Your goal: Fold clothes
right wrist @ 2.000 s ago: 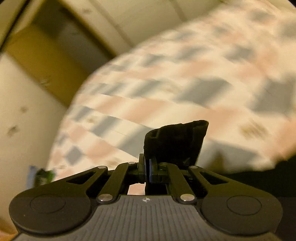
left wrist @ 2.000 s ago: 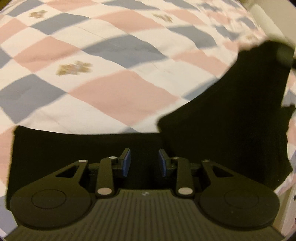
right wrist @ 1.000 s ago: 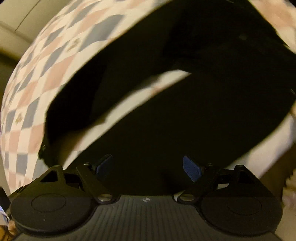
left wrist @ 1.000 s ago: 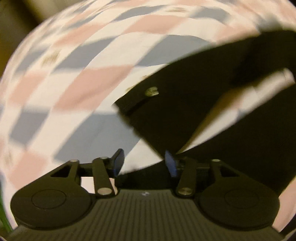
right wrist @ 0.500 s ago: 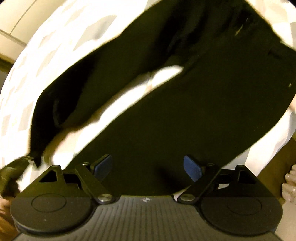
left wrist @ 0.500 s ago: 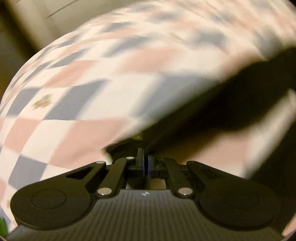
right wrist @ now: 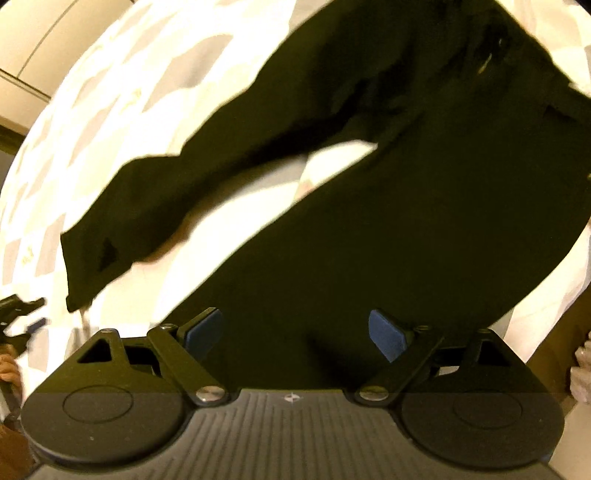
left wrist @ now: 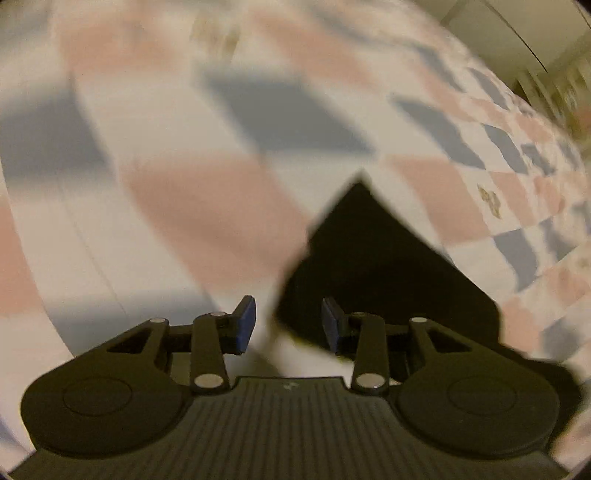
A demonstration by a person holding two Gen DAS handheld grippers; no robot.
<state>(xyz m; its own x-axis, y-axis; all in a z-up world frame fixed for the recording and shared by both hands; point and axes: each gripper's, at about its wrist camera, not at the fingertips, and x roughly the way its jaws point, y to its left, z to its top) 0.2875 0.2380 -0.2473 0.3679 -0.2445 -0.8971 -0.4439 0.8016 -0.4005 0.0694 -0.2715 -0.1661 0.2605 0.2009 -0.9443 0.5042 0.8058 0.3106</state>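
Left wrist view: left gripper point(left wrist: 288, 323) lowest in frame, jaws opening, blue pads point(left wrist: 244, 324) apart with only a blurred edge of cloth between them, nothing pinched. Just beyond, a pointed corner of the black trousers point(left wrist: 373, 258) flat on the checked bedspread point(left wrist: 207, 199), pink, grey-blue and white squares smeared by motion. Farther right, the bedspread's curved edge and a pale wall point(left wrist: 517, 22) behind it. Plenty of bare bedspread ahead and to the left.

Right wrist view: right gripper point(right wrist: 295, 334) spread wide, pads clear of the cloth, poised over one broad trouser leg point(right wrist: 388, 240). Beyond, the second leg point(right wrist: 207, 173) angled off to the left, a wedge of bedspread between the two. Waist end far off at upper right. Bed edge at lower right, a brownish floor point(right wrist: 561, 332) past it. Seen here only: both legs whole, and at far left the left gripper's dark tip with part of a hand point(right wrist: 8, 369).
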